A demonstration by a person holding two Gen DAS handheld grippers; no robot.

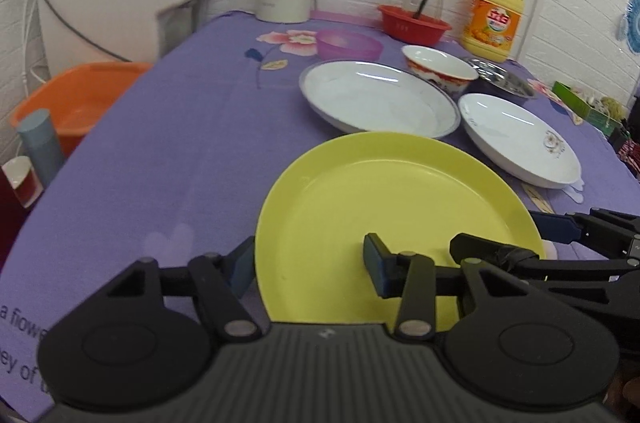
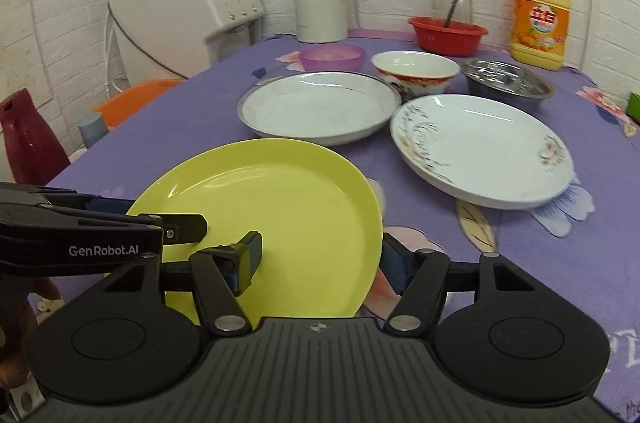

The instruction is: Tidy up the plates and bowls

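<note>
A yellow plate [image 1: 396, 219] was gripped from both sides at the near edge of the table [image 1: 180, 159]. The left gripper [image 1: 310, 269] was clenched across the plate's left rim, one blue pad [image 1: 242, 265] outside and under the edge, the other [image 1: 374, 263] pressed on the inner face. The right gripper [image 2: 322, 257] was clamped in the same way on the opposite rim, one pad [image 2: 248, 255] inside the dish and the other [image 2: 394, 263] outside it. No earlier picture was given, so nothing was told of how the jaws arrived there.

The plate was seen tilted slightly, its near part seemingly lifted off the purple flowered cloth; whether the far rim touched the cloth could not be told. It was judged to be light, stiff plastic, smooth and somewhat slippery, little likely to break, and best taken by the raised rim, where the pads could bite on both faces.

Beyond it, toward the middle of the table, a grey-rimmed white plate [image 1: 380, 99] and a flower-patterned white plate [image 1: 520, 139] were set side by side, apart from the yellow one. These were judged ceramic: heavier, glossy and fragile, needing a firm, level hold on the rim. Behind them a red-patterned bowl [image 1: 438, 69], a steel bowl [image 1: 504, 81] and a purple bowl [image 1: 348, 45] were lined up, with a red basin [image 1: 414, 25] near the far edge by the wall.
</note>
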